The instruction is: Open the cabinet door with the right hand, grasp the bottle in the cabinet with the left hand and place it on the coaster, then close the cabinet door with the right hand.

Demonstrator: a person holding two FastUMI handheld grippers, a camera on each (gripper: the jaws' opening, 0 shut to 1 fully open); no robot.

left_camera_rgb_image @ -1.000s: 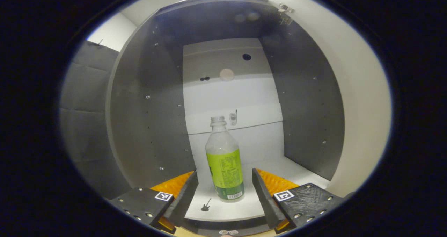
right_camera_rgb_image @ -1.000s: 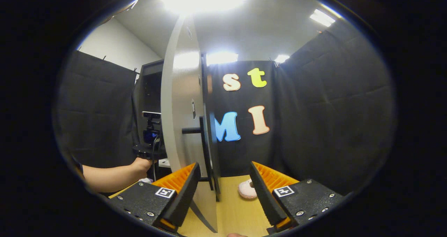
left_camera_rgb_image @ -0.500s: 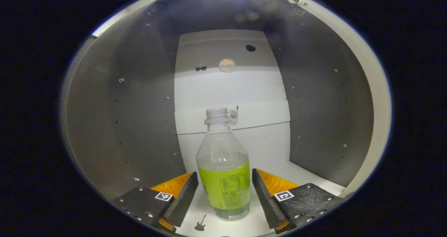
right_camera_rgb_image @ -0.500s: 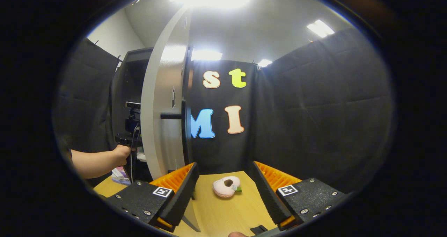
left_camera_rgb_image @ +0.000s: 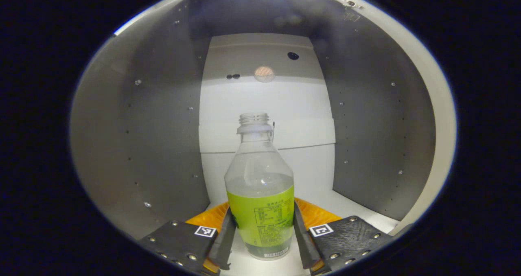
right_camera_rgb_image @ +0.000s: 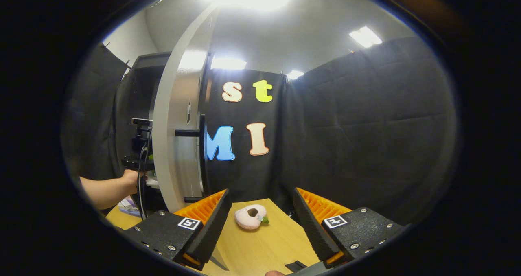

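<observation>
In the left gripper view, the bottle point(left_camera_rgb_image: 260, 202) is seen standing upright on the white floor of the cabinet point(left_camera_rgb_image: 163, 145), directly between the two fingers of the left gripper point(left_camera_rgb_image: 260, 243). The fingers have been brought narrow, one against each side of the green label low on the bottle, so that the bottle appears to be clasped; whether real pressure is applied cannot be told for certain, though no gap is visible on either side. The bottle is uncapped, its threaded neck rising above the fingers, with clear liquid showing just above the label. The bottle's base is partly cut off by the lower edge of the view, and small marks on the cabinet's back panel are too small to be made out.

In the right gripper view, the right gripper point(right_camera_rgb_image: 260, 227) is held with its fingers wide apart and nothing between them. Beyond the bottle's cabinet, the opened cabinet door point(right_camera_rgb_image: 177, 121) is seen edge-on, its handle point(right_camera_rgb_image: 191, 132) jutting out. A forearm and hand point(right_camera_rgb_image: 130, 180) are seen beside the door, most of the device held being hidden by it. A pink coaster point(right_camera_rgb_image: 250, 217) lies on the wooden table point(right_camera_rgb_image: 264, 247), well apart from the cabinet.
</observation>
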